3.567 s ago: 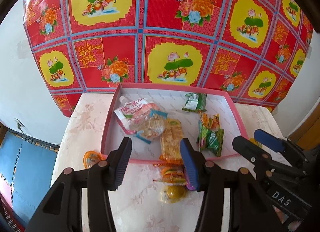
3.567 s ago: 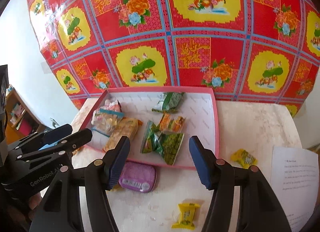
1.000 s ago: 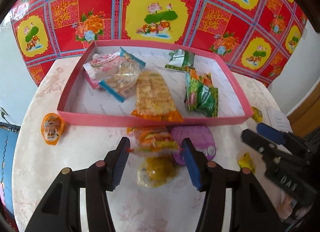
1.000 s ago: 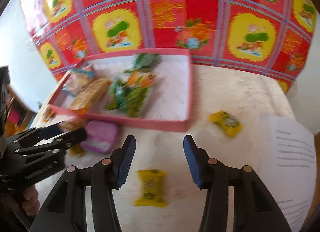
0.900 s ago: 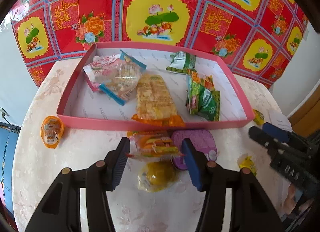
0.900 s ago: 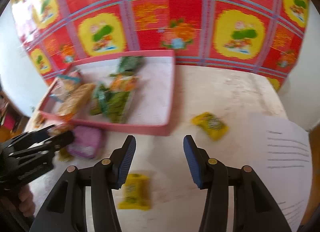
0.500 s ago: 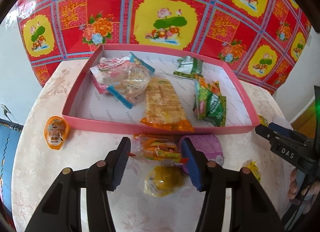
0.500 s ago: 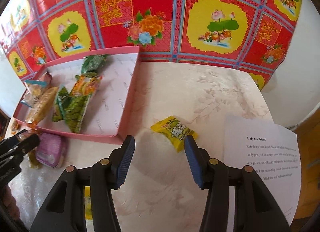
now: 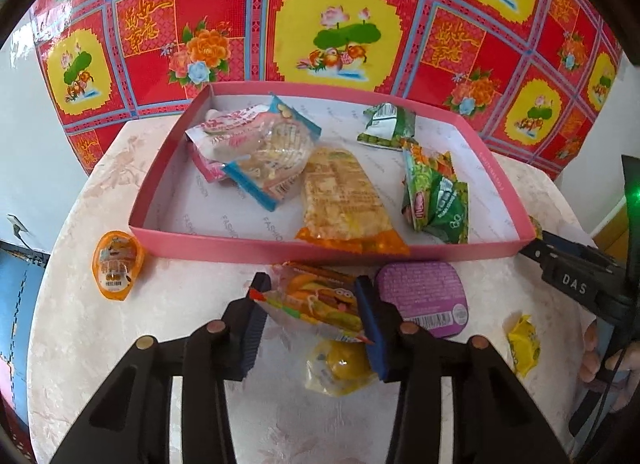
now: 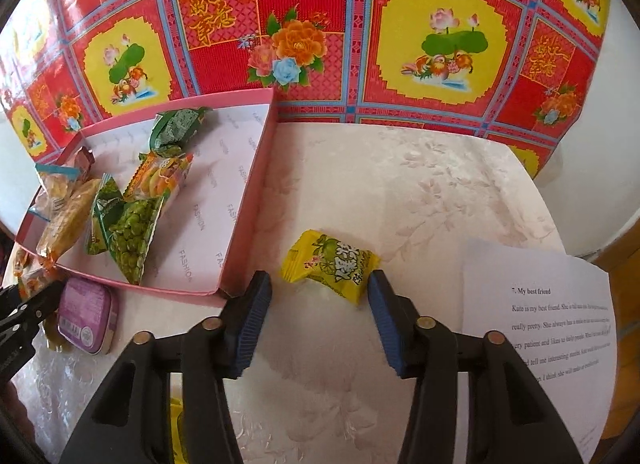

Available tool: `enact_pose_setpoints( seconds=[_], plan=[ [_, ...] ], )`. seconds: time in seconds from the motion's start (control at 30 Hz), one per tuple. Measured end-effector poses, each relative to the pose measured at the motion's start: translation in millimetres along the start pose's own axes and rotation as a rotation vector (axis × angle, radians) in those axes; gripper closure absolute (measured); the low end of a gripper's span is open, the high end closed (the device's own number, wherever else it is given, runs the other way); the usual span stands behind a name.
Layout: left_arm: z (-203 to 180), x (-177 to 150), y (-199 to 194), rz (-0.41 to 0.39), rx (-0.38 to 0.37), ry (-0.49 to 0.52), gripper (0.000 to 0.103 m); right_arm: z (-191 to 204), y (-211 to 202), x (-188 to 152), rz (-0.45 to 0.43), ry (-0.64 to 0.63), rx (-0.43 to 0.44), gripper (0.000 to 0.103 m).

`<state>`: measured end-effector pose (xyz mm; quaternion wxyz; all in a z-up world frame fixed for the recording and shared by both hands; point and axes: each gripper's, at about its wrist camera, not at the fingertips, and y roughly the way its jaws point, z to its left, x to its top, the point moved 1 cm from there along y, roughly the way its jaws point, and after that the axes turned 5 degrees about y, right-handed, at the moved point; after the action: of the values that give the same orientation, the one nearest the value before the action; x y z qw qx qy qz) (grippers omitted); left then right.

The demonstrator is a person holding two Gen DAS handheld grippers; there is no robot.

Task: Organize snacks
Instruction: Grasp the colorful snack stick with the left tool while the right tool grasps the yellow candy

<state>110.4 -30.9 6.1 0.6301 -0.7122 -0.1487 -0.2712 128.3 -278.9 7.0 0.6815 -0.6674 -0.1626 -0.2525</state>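
The left gripper (image 9: 310, 304) is closing on an orange snack packet (image 9: 316, 300) just in front of the pink tray (image 9: 280, 245). The right gripper (image 10: 320, 306) is closing around a yellow candy (image 10: 330, 264) beside the tray on the worktop (image 10: 400, 192), not yet pinching it.

Pale floral table (image 10: 400, 184) bears pink tray (image 9: 248, 250) (sweets around), paper (image 10: 560, 324).

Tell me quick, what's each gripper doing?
Left gripper: closing on the orange snack packet.
Right gripper: closing around the yellow candy, not gripping yet.
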Motion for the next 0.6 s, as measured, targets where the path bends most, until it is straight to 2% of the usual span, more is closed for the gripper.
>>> enact_pose_setpoints(
  seconds=[0.13,0.3,0.37,0.5,0.57,0.6],
  plan=[
    [1.8,-2.1,-3.1,0.0,-0.016,-0.008,0.062,-4.2,0.8,0.5,-0.002,0.02,0.004,0.079],
    [3.5,-4.0,-10.6,-0.016,-0.017,-0.007,0.062,-9.2,-0.5,-0.5,0.0,0.043,0.018,0.09],
    [4.5,-3.8,-14.3,-0.025,-0.015,-0.01,0.062,-8.9,-1.6,-1.6,0.006,0.043,0.028,0.09],
    [6.1,-2.1,-22.8,-0.041,-0.014,-0.013,0.062,-2.5,-7.1,-3.0,0.009,0.006,0.03,0.088],
    [7.1,-1.1,-26.3,-0.048,-0.014,-0.016,0.062,0.4,-8.9,-1.7,-0.008,-0.014,-0.005,0.064],
    [7.3,-0.6,-27.5,-0.05,-0.013,-0.017,0.062,1.8,-9.5,-0.6,-0.017,-0.024,-0.025,0.061]
  ],
)
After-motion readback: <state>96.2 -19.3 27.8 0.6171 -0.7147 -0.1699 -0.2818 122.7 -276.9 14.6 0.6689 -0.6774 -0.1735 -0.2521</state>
